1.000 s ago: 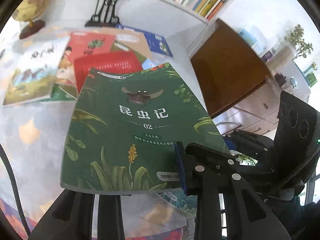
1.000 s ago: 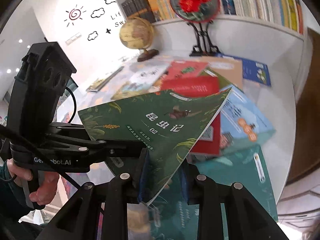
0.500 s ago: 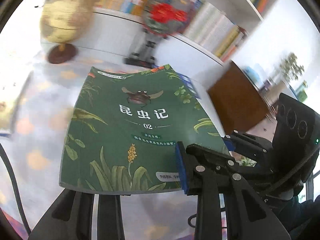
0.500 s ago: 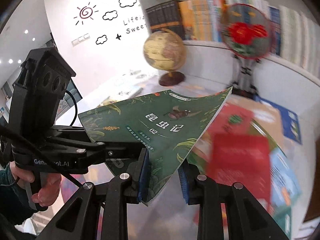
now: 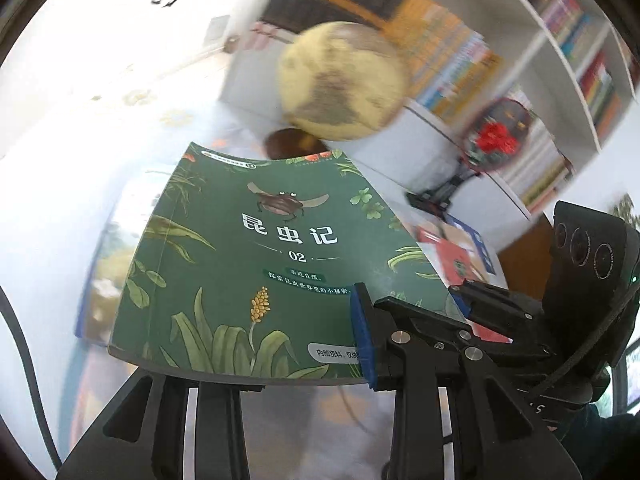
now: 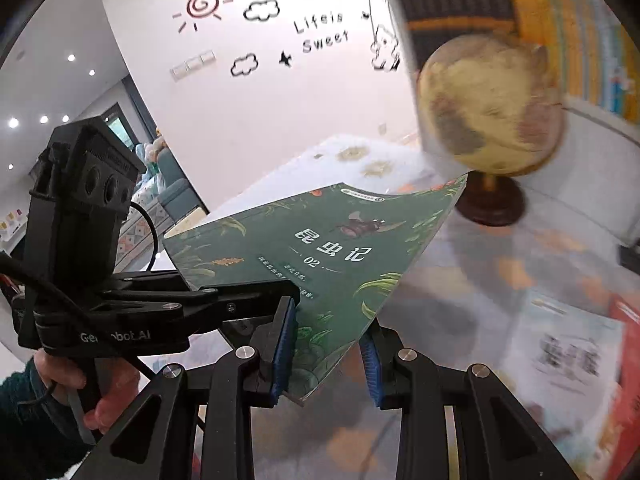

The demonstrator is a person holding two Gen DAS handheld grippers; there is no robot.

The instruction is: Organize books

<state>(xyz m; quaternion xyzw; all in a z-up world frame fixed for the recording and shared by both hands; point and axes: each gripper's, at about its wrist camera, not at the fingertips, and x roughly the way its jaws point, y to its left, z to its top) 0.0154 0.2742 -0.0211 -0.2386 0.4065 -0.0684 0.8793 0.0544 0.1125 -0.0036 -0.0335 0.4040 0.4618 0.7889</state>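
over the table point(image 6: 460, 292), both tongs point(image 5: 280, 368) point(image 6: 326, 354) clamp the green book point(image 5: 260, 264).

Black grippers point(image 6: 326, 354) with blue pads point(image 6: 285, 346), silver screws, white lettering, dark teal knitted sleeve point(image 6: 18, 384)

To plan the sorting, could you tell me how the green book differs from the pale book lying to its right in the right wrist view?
The green book is off the table, clamped by the left gripper and right gripper; the pale book lies flat on the table. The green book's cover is dark with leaves and an insect; the pale book's is whitish with blurred dark print. Both face cover up.
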